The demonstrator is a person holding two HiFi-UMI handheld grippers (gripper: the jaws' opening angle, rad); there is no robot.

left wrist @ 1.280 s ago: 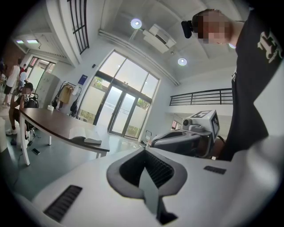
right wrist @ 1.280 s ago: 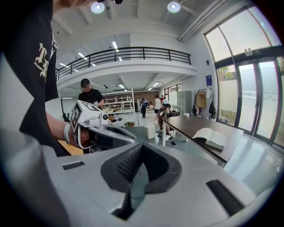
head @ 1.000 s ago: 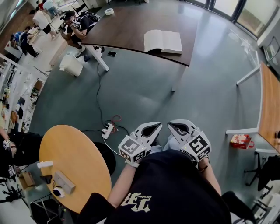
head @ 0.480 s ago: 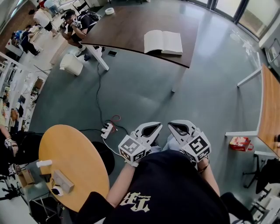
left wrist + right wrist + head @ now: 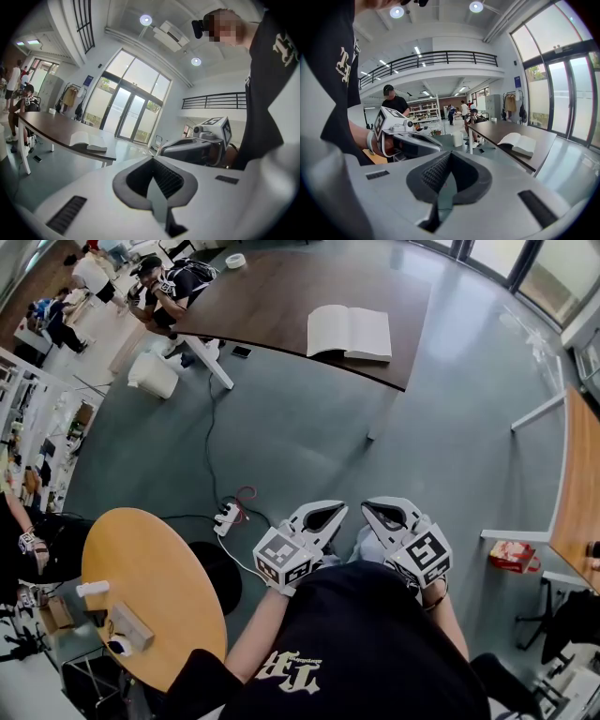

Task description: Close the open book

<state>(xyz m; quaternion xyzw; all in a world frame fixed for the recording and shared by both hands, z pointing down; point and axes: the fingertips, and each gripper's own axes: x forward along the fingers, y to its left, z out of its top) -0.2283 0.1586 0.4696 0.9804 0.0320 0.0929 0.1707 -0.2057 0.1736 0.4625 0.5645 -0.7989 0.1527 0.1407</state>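
Left of my left gripper (image 5: 336, 510) stands a round wooden table (image 5: 150, 587). Grey floor (image 5: 309, 437) runs ahead to a dark desk (image 5: 272, 296), tall glazed doors (image 5: 126, 117) beyond it, round ceiling lights (image 5: 146, 19) above.

Round table (image 5: 164, 568), white bin (image 5: 153, 378), power strip (image 5: 228, 517) — on floor (image 5: 309, 446)

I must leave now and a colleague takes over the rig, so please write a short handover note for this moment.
Left gripper: shut, empty, held close to the body.
Right gripper: shut, empty, beside the left one.
Book: lies open near the edge of the dark table, far across the floor from both grippers.
Done: nothing; the book is untouched.
Left: walk to the table and close the book.
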